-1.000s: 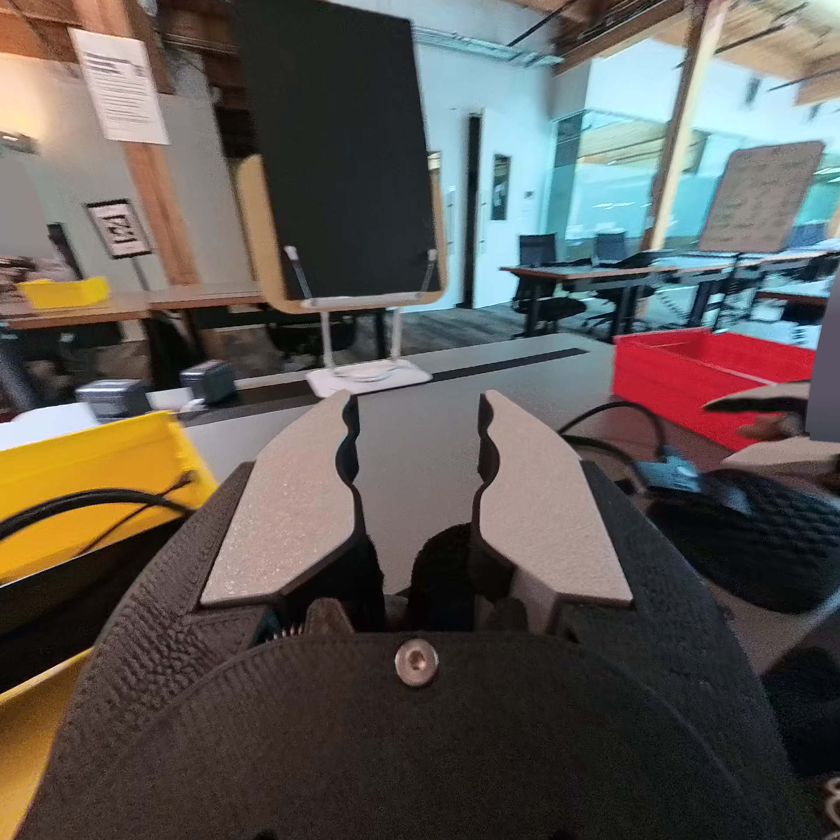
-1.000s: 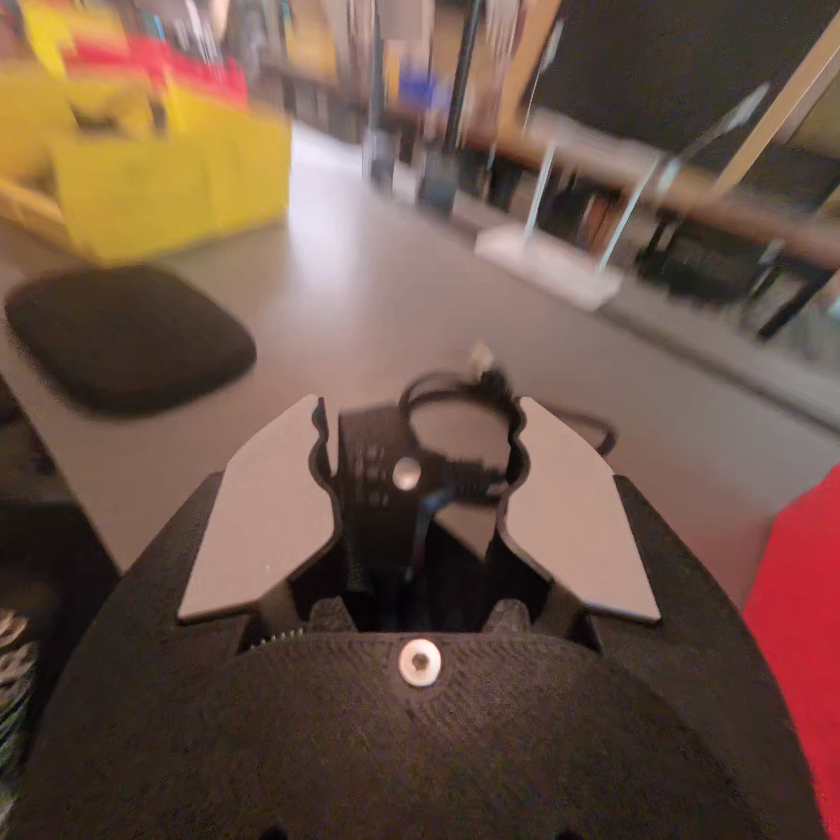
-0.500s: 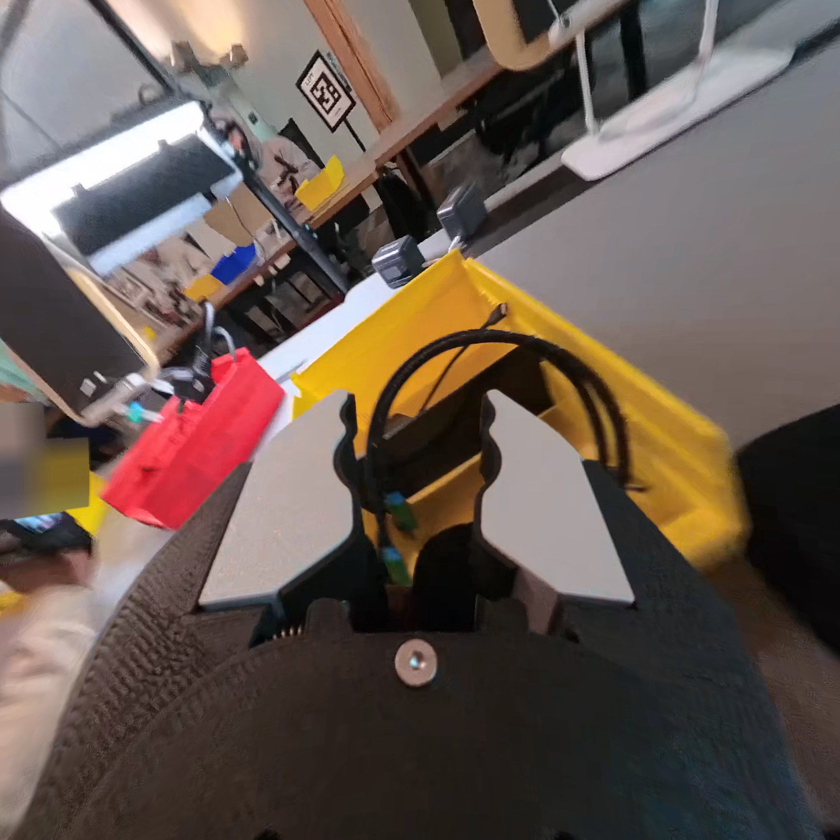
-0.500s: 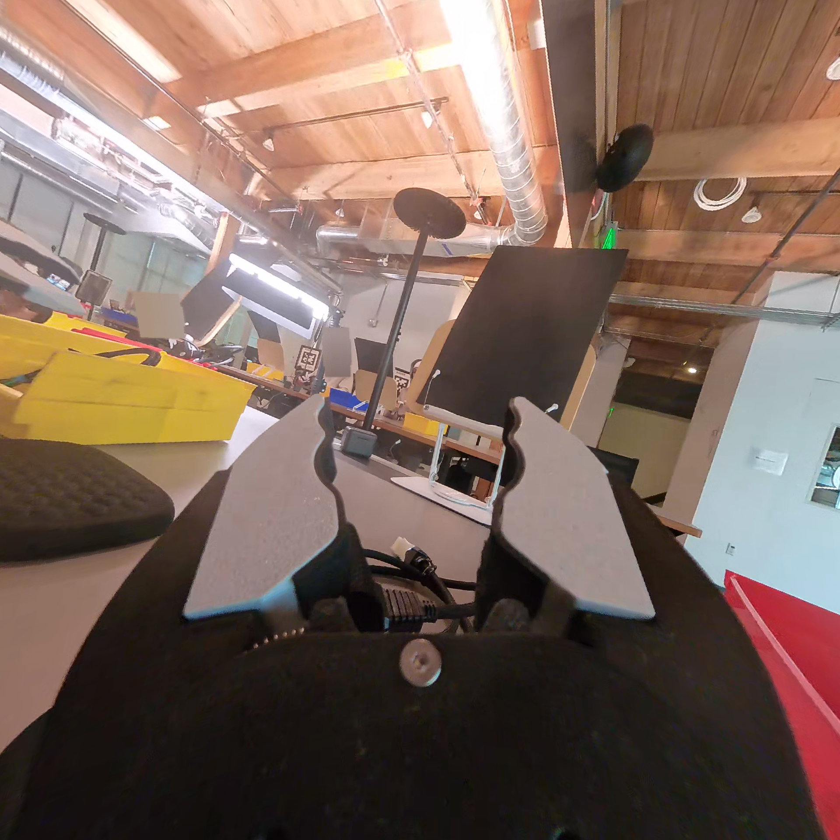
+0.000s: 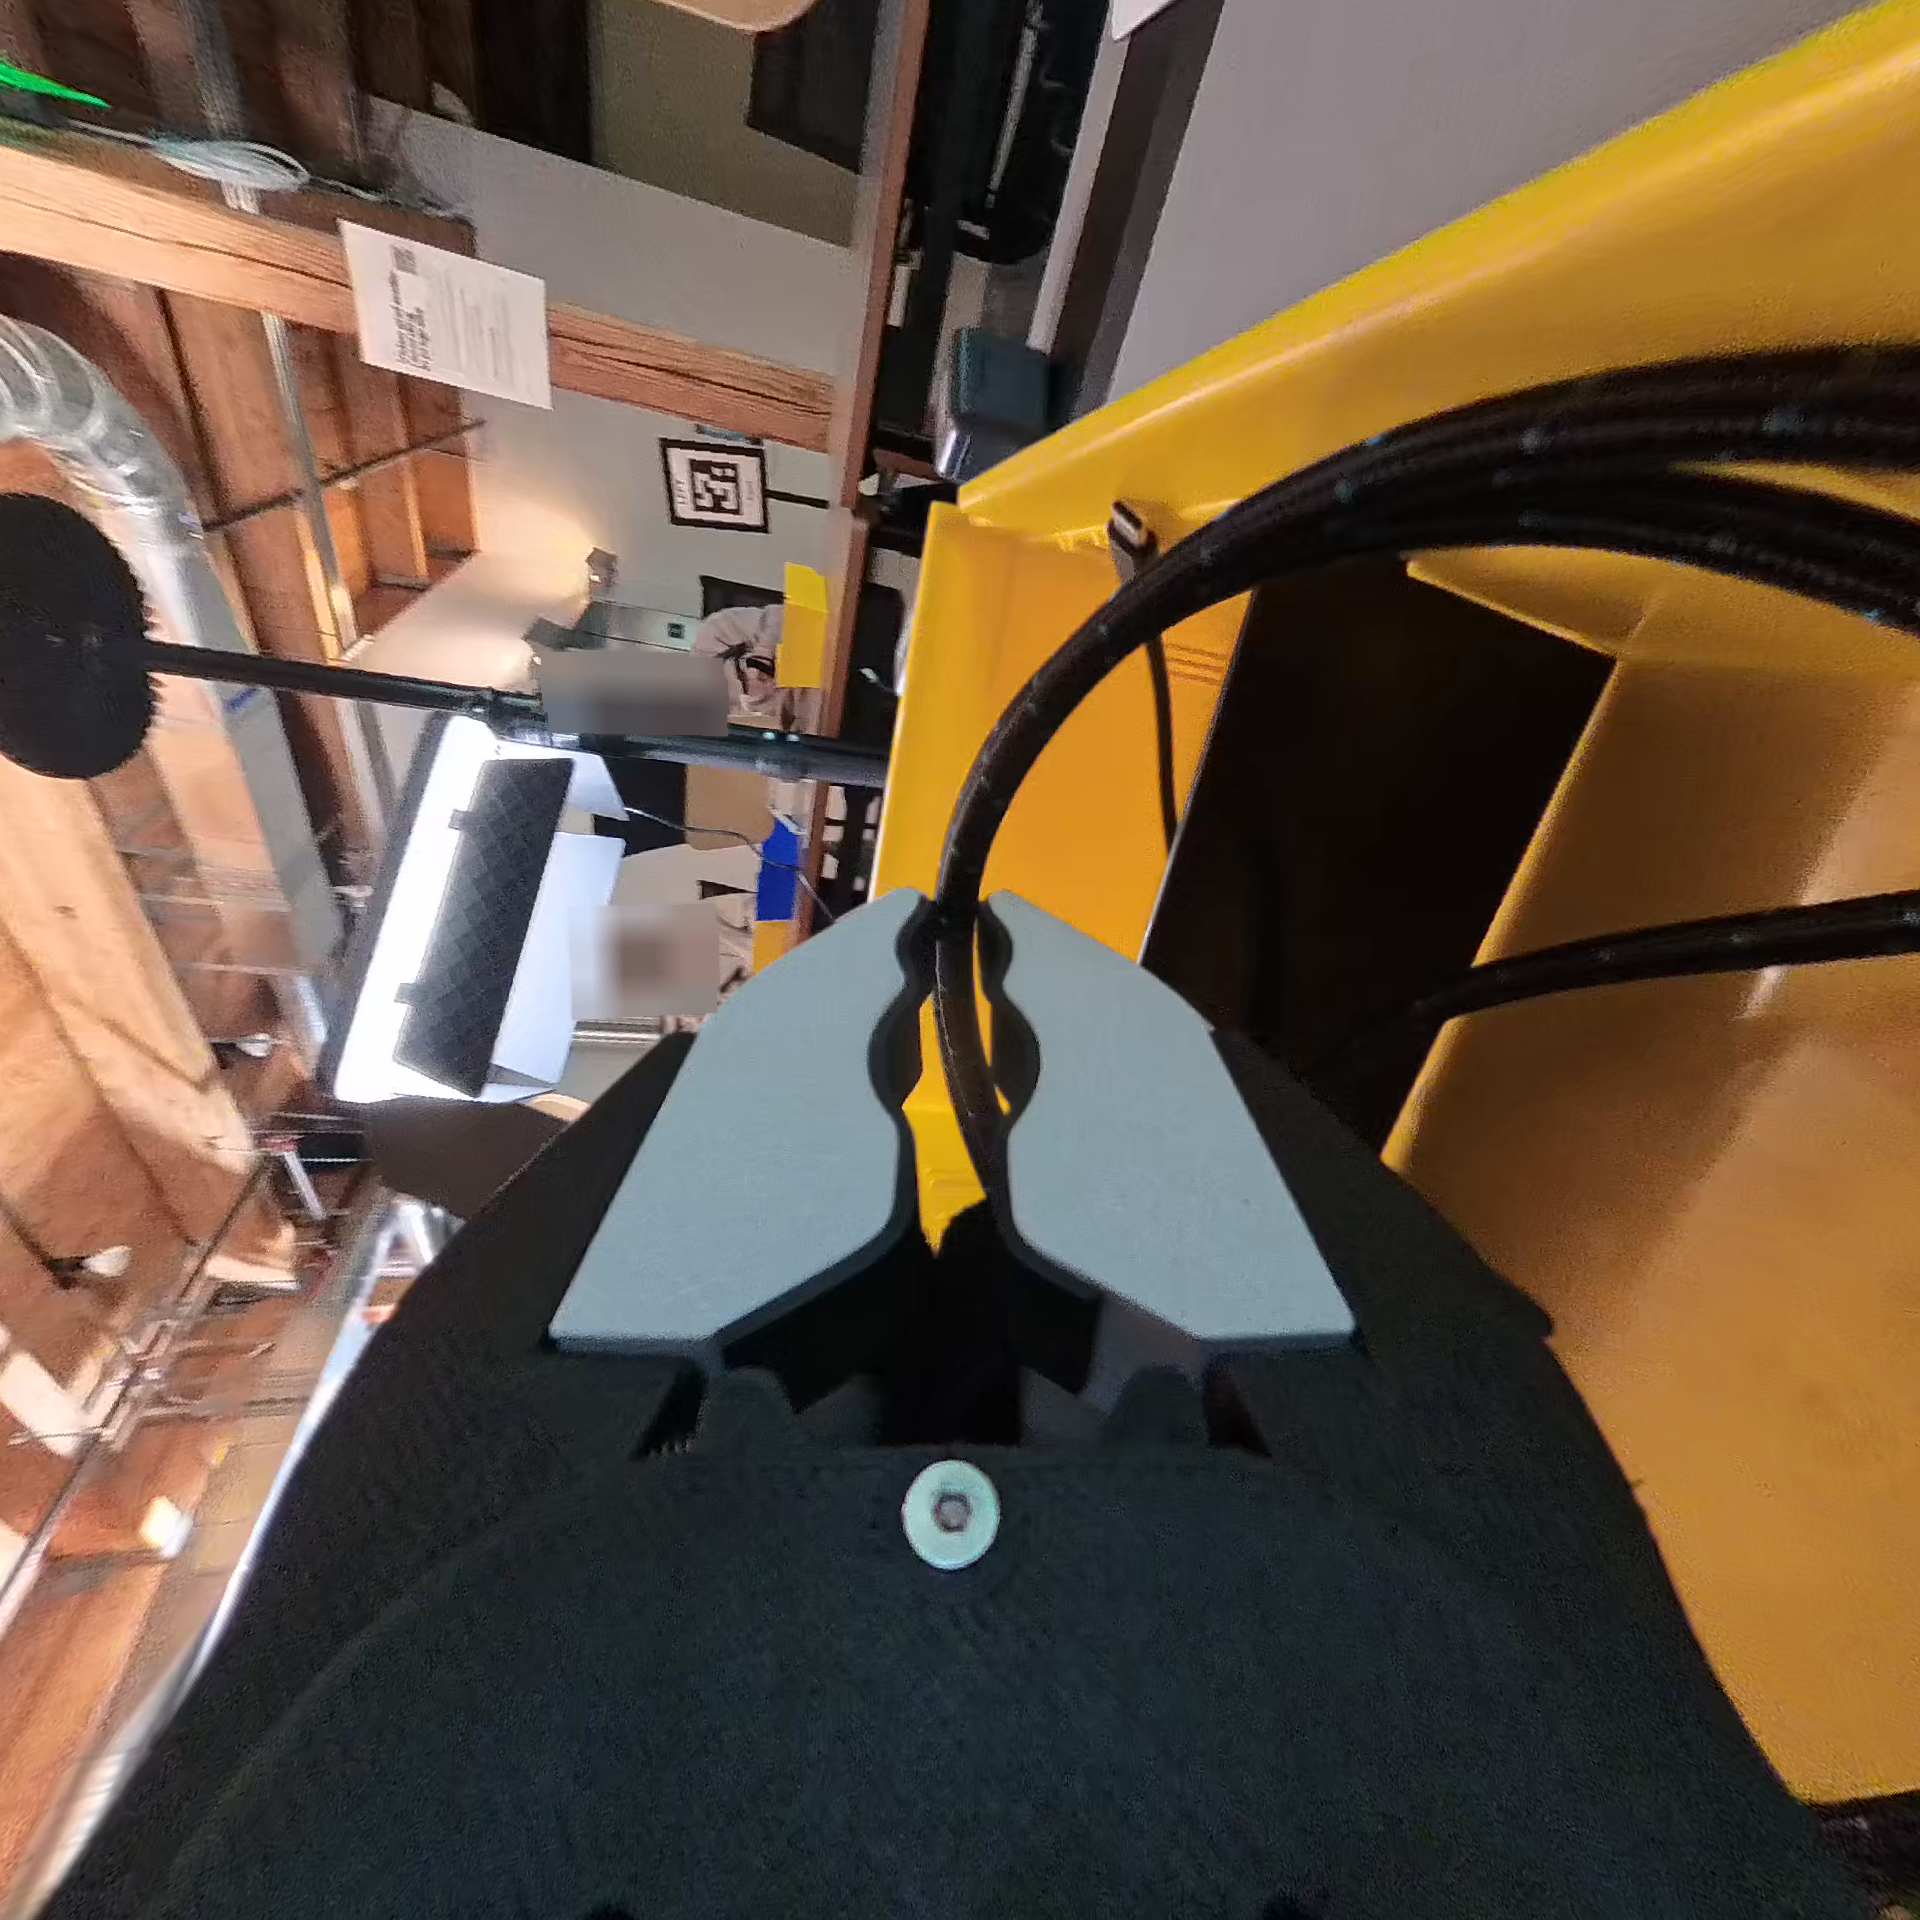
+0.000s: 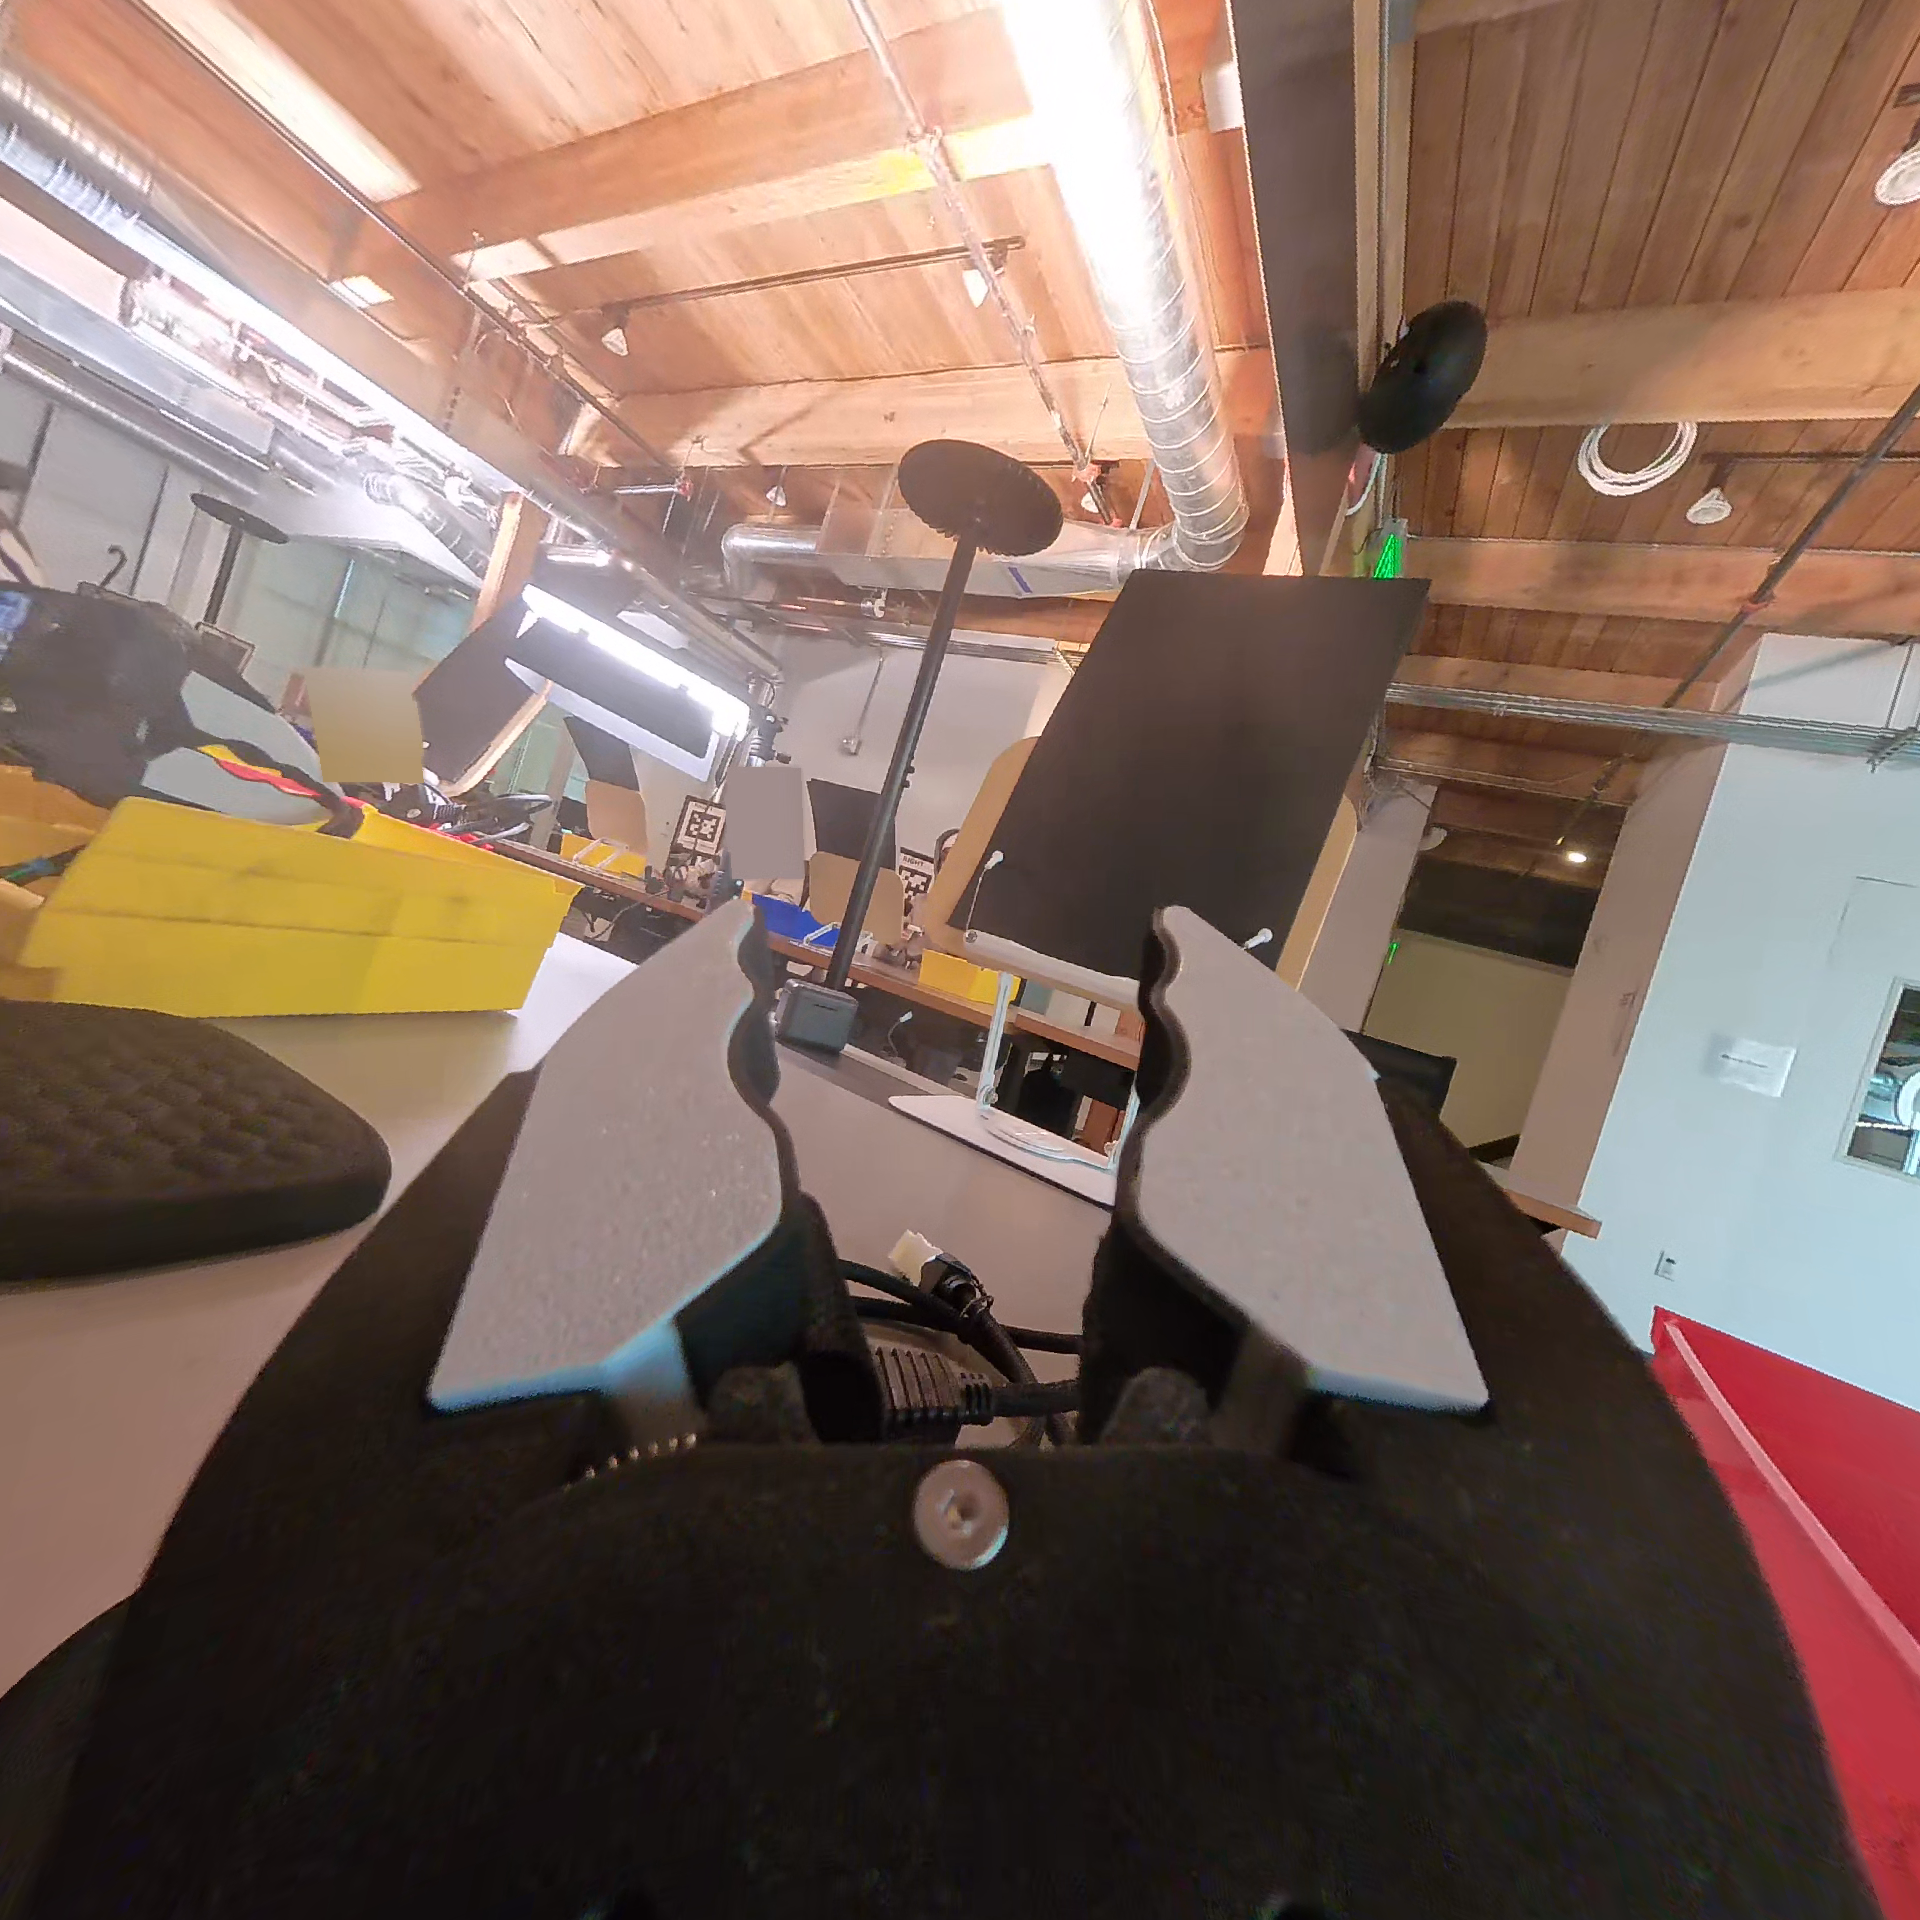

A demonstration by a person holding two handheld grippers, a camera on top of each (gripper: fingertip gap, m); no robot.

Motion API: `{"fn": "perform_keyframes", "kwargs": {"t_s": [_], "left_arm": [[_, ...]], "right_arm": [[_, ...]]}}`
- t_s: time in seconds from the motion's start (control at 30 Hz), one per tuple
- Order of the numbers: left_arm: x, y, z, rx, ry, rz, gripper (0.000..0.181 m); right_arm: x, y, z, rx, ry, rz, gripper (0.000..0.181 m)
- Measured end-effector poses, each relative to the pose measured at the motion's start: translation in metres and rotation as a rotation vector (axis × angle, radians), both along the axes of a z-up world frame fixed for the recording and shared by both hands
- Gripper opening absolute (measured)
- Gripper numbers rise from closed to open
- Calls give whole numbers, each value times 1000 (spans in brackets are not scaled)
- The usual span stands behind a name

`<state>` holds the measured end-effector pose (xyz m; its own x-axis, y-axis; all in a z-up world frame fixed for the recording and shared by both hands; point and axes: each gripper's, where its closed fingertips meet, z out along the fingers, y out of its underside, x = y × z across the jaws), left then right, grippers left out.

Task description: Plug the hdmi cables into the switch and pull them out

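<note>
The left gripper is pinched nearly closed on a black braided cable, which runs between its fingers and arcs up and off to the right over a yellow bin. A second black cable crosses the bin's interior, and a thinner lead with a small connector hangs at the bin's rim. This view is rolled on its side. The right gripper stands wide open, holding nothing, low over the grey surface. Between its finger bases lie a dark cable plug and coiled black cables with a white-tipped connector. A black mat lies left, yellow bins beyond it, a red bin right, and a black board on a stand farther back.
</note>
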<state>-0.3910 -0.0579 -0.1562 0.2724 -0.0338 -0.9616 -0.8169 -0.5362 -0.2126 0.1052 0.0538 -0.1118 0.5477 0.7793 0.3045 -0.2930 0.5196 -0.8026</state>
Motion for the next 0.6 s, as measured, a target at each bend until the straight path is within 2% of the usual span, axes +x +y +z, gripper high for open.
{"fn": "perform_keyframes", "kwargs": {"t_s": [0.13,0.27,0.5,0.6], "left_arm": [[9,-14,10,82,-94,-11,6],[8,-37,40,232,-208,-1,7],[14,-83,142,619,-292,-9,6],[43,-94,183,820,-358,-128,6]], "right_arm": [[0,1,0,-4,0,-1,67],[0,1,0,-5,1,-1,66],[-1,0,-1,3,-8,-4,66],[-1,0,-1,-1,-7,-1,66]]}}
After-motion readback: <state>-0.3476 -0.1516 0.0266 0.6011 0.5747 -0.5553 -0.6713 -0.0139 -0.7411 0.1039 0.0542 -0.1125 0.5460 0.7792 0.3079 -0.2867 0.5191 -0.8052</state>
